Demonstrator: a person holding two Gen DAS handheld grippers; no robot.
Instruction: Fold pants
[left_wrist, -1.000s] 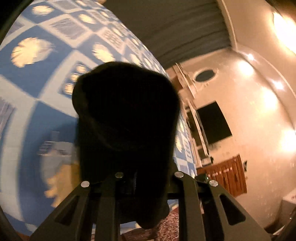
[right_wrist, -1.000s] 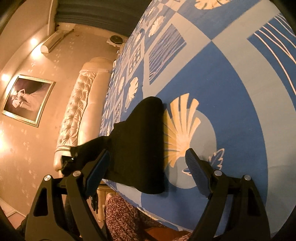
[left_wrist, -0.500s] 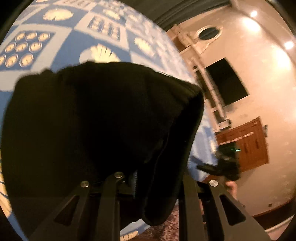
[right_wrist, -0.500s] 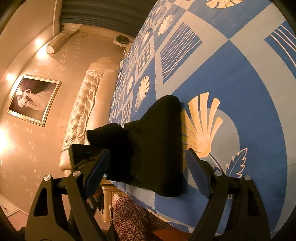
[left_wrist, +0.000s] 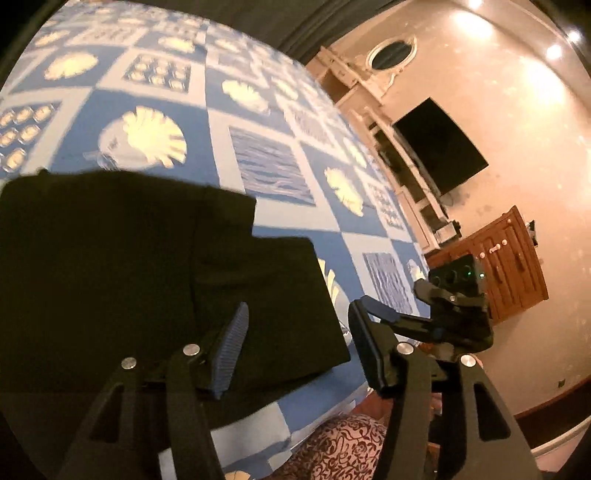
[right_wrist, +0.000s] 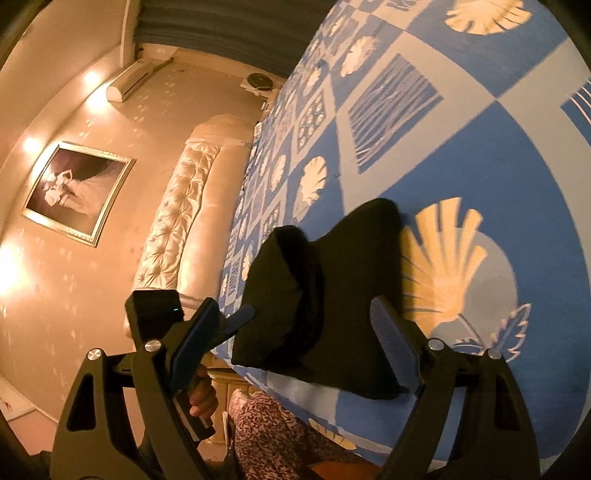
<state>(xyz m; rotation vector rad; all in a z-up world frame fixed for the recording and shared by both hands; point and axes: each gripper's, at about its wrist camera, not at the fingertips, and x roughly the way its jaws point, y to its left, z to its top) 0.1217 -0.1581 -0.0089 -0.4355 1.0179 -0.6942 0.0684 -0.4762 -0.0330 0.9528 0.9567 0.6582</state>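
Still unlabelled, black pants (left_wrist: 147, 266) folded on the bedspread (left_wrist: 258, 122), left gripper (left_wrist: 295, 354) opening, right gripper (right_wrist: 306, 350) released.

Two black grippers: left gripper (left_wrist: 295, 347), right gripper (right_wrist: 299, 343). Thin black arms with cut-out holes and round silver screws. Blue ridged pads (left_wrist: 231, 350) inside the fingers. Small green light on the black box on top. Dark red and cream flowery trousers (right_wrist: 269, 435) below.
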